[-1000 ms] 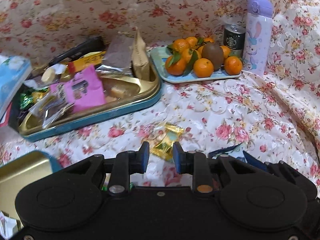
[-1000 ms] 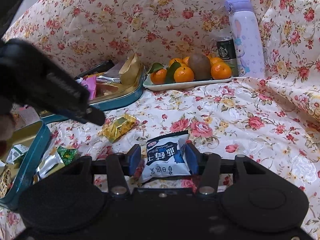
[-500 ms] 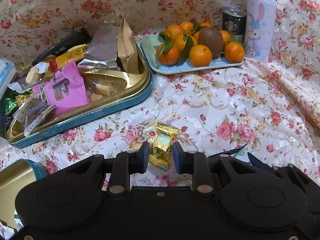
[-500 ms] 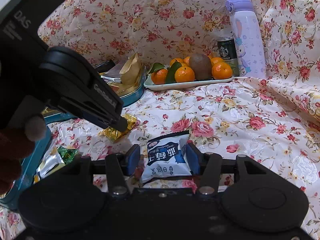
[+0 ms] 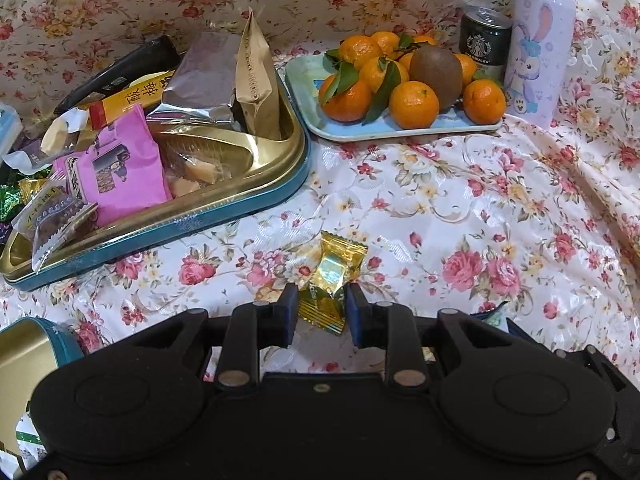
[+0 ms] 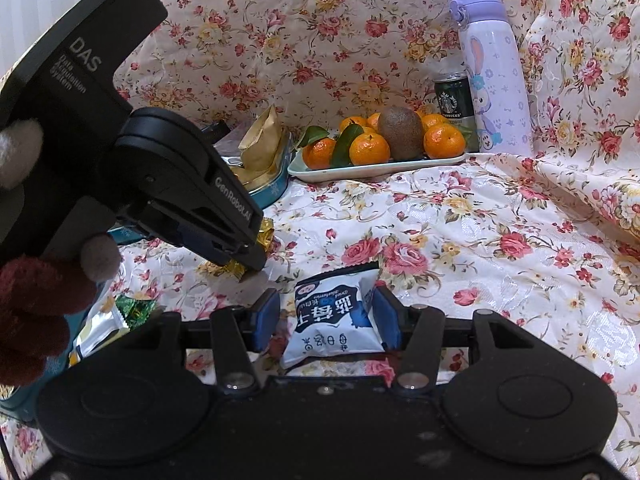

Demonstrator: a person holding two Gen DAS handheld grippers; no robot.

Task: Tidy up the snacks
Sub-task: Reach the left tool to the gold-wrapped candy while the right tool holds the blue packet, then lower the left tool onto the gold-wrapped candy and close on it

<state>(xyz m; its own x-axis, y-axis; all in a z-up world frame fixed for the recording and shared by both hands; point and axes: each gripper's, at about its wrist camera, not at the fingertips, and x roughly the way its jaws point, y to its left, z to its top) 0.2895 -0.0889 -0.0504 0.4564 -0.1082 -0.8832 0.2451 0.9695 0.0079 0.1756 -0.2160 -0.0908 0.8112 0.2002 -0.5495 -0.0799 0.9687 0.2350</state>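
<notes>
From the left wrist camera, we look along the left gripper (image 5: 322, 317), whose two blue-padded fingers stand apart on either side of a gold candy (image 5: 329, 283). The candy lies on the flowered cloth (image 5: 500, 216), its near end between the pads; neither pad clearly presses it, so we read the jaws as open around it. Ahead and to the left of the gripper sits a gold tin (image 5: 224, 216) with a teal rim, filled with snack packets: a pink packet (image 5: 120, 172), a silver pouch (image 5: 200, 84) and a tan paper bag (image 5: 256, 84) standing upright. Ahead and to the right, a pale blue tray (image 5: 304, 80) holds tangerines (image 5: 414, 104) and a kiwi (image 5: 435, 73). Behind the tray stand a dark can (image 5: 484, 42) and, beside it, a white and purple bottle (image 5: 538, 40).

From the right wrist camera, we look along the right gripper (image 6: 326, 322). Its fingers are spread wide with a blue and white packet (image 6: 334, 322) lying on the cloth between them. The right pad touches the packet's edge; a gap shows at the left pad, so the packet is not clamped. To the left and slightly ahead, the left gripper (image 6: 250, 258) angles down onto the gold candy (image 6: 266, 236), held by a hand (image 6: 44, 280) in a dark red sleeve. Far ahead are the tray (image 6: 376, 168) of fruit, the can (image 6: 452, 96) and the bottle (image 6: 494, 76).
</notes>
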